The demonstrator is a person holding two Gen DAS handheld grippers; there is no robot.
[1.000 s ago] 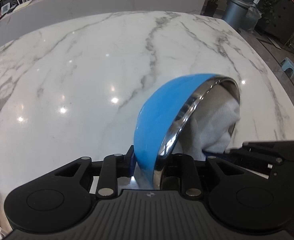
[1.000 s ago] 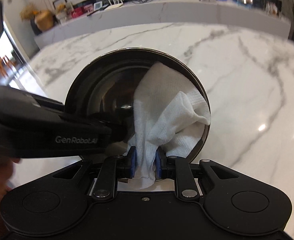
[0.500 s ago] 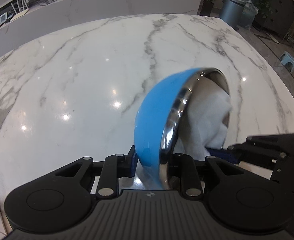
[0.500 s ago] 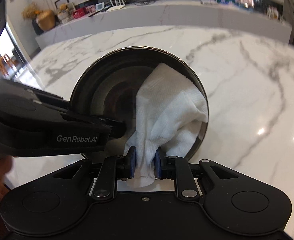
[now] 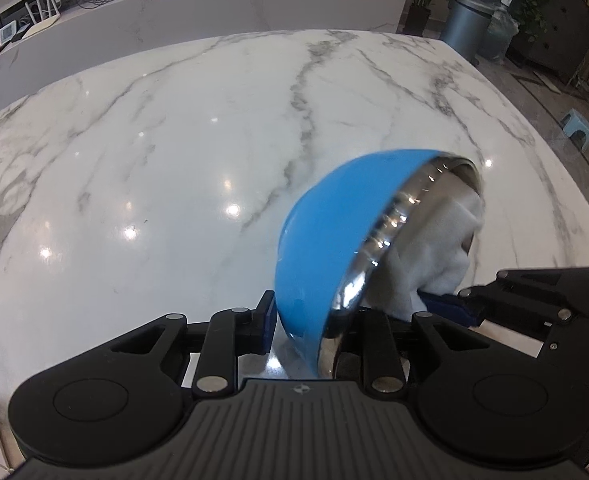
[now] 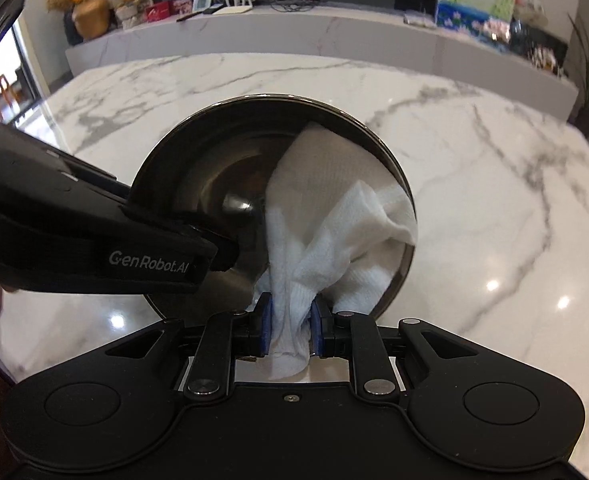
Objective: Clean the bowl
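Note:
A bowl (image 5: 326, 240), blue outside and shiny steel inside (image 6: 222, 184), is held on its edge above the marble table. My left gripper (image 5: 310, 328) is shut on the bowl's lower rim; it also shows in the right wrist view (image 6: 218, 252) reaching in from the left. My right gripper (image 6: 290, 328) is shut on a white cloth (image 6: 334, 208) that is pressed into the right half of the bowl's inside. In the left wrist view the cloth (image 5: 438, 248) bulges out of the bowl's mouth and the right gripper (image 5: 446, 308) comes in from the right.
The white marble table (image 5: 174, 160) spreads out under both grippers, with its right edge (image 5: 554, 160) by the floor. A long marble counter (image 6: 294, 28) with small items runs behind it. A bin (image 5: 466, 20) and a blue stool (image 5: 578, 126) stand on the floor.
The cloth has shifted a little inside the bowl, toward its right rim. The bowl has tilted slightly in the left gripper. Both grips hold unchanged.

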